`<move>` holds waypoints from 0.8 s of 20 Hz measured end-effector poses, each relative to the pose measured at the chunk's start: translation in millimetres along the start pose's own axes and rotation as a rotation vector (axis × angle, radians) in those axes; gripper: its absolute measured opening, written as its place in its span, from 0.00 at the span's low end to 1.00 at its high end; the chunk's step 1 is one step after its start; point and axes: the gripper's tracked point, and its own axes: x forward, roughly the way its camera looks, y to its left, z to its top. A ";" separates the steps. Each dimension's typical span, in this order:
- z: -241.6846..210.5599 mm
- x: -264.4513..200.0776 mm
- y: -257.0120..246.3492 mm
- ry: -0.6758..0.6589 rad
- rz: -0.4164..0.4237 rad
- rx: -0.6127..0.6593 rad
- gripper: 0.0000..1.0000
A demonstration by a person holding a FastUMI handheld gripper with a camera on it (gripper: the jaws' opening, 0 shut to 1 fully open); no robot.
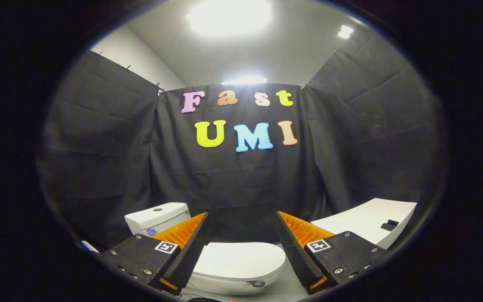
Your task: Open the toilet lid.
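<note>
The gripper [241, 235] hangs with its fingers spread wide and grasping nothing, framing the toilet lid [241, 260] that lies flat and closed between and just beyond them. The wide stance and the height above the lid suggest an approach not yet committed to the lid's front edge, where lifting would likely begin. Behind the left finger stands the cistern [155, 216], its flush button on top. Beyond the right finger sits a white table [363, 222] with a small dark object [389, 225] on it; the bowl's contents stay hidden under the lid.
</note>
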 end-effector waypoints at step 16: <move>-222.7 56.0 1.7 0.296 -0.074 0.644 0.96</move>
